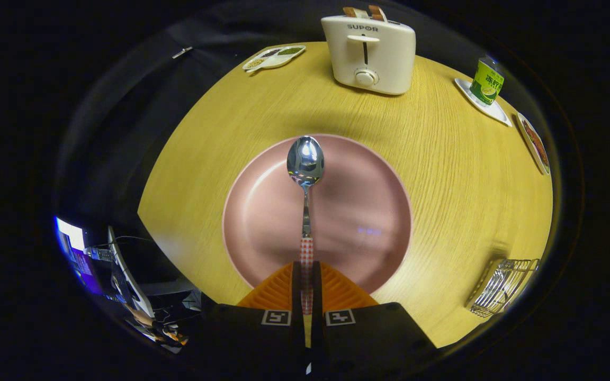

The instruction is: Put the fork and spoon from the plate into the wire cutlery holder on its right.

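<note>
Spoon (305, 159) handle clamped between fingers (290, 286)

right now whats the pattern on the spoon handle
Red and white checks, clearest in the gripper view, where the spoon handle sits pinched between the closed gripper fingers.

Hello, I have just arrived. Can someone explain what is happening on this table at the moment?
The hand-held gripper is shut on the spoon, both orange fingers pressing its checked handle. The bowl of the spoon points forward above the pink plate, which lies on the wooden table. The wire cutlery holder waits to the right of the plate, so the spoon is not yet put away. A toaster stands beyond the plate.
</note>
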Available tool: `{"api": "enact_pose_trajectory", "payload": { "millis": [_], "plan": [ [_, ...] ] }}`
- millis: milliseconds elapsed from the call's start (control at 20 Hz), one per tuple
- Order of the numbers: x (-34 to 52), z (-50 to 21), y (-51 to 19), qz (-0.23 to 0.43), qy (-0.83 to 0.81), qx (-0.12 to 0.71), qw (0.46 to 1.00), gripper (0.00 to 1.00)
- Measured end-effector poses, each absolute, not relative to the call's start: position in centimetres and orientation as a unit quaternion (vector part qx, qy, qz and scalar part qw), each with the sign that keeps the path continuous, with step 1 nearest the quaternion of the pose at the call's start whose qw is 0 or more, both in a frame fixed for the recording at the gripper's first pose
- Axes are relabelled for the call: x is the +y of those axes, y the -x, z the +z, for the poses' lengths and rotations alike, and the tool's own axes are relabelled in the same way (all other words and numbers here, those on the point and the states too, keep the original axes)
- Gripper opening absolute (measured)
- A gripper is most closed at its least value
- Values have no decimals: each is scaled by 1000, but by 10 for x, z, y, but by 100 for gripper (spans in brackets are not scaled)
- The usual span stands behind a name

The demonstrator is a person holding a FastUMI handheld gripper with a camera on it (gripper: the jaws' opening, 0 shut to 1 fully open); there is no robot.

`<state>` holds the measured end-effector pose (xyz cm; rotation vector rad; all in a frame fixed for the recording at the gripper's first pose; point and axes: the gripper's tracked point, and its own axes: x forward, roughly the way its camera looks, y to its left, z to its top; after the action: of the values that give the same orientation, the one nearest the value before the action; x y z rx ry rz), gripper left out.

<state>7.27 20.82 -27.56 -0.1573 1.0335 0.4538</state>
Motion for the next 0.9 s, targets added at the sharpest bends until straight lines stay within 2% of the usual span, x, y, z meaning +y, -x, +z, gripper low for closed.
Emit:
{"api": "enact_pose_trajectory", "payload": {
  "millis": [500,900],
  "plan": [
    [104,-174,-23,242,67,487,837,9],
    [-3,-143,-1,220,104,533,810,9]
  ]
}}
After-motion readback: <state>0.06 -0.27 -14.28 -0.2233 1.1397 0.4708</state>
